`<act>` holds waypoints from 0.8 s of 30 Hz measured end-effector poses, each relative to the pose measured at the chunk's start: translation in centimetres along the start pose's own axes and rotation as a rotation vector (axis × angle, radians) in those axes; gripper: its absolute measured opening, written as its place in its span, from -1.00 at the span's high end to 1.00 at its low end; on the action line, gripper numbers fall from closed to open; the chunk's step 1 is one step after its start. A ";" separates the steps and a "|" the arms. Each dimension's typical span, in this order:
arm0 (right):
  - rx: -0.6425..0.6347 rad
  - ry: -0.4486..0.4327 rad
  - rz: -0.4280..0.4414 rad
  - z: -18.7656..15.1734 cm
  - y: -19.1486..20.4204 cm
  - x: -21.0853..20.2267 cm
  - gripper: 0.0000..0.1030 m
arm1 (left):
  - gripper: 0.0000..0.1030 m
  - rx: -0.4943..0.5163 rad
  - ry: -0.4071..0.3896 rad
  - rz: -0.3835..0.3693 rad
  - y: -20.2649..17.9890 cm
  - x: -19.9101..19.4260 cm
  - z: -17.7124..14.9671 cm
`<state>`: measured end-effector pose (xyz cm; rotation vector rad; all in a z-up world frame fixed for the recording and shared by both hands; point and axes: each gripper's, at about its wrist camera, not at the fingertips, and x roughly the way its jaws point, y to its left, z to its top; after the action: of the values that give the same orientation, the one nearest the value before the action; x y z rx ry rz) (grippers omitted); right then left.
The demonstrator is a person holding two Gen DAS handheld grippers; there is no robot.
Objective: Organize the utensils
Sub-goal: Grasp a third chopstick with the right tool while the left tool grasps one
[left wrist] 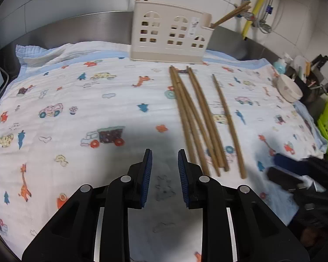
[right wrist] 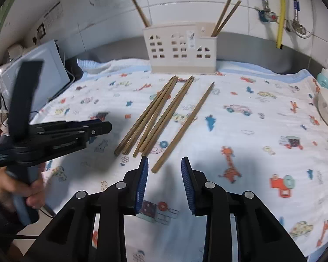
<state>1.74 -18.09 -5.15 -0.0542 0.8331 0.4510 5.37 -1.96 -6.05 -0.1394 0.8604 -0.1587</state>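
While the printed cloth (left wrist: 76, 100) covers the table from edge to edge, the beige utensil holder (left wrist: 170, 30) stands upright at its far side, against the steel backsplash, and serves as the landmark for everything else. Three chopsticks (right wrist: 226, 14) stand tilted in the holder: one at its left end, two at its right end. Just in front of the holder, loose chopsticks (left wrist: 196, 118) lie flat on the cloth: a touching bundle, and to its right a single chopstick (right wrist: 183, 126) lying apart. A white bowl (left wrist: 288, 88) sits well to the right of the holder, near the cloth's edge.

Nearer the viewer than the holder, the left hand-held gripper (left wrist: 165, 170) hovers over bare cloth just left of the bundle's near ends, its blue pads (left wrist: 147, 174) spread apart, released and holding nothing. The right hand-held gripper (right wrist: 165, 174) is likewise released, jaws wide and empty, with the near tip of the single chopstick lying just ahead of the gap between them.
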 end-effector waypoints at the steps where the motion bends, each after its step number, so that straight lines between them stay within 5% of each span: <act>1: -0.004 0.003 -0.007 -0.1 0.3 0.4 0.42 | 0.53 0.004 0.000 -0.004 -0.1 -0.1 -0.1; 9: -0.004 0.027 -0.042 -0.3 1.0 2.8 0.50 | 0.53 0.034 0.001 -0.032 -0.6 -0.4 -0.6; 15: -0.008 0.027 -0.098 -0.5 0.6 3.0 0.77 | 0.53 0.048 0.021 -0.058 -1.3 0.3 -1.1; 24: 0.014 0.022 -0.153 -0.9 -1.5 2.3 0.85 | 0.53 0.075 0.050 -0.016 -2.2 1.9 -1.3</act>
<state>3.04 -18.79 -7.57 -0.1094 0.8475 0.3014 5.46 -4.54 -7.90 -0.0728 0.9017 -0.2100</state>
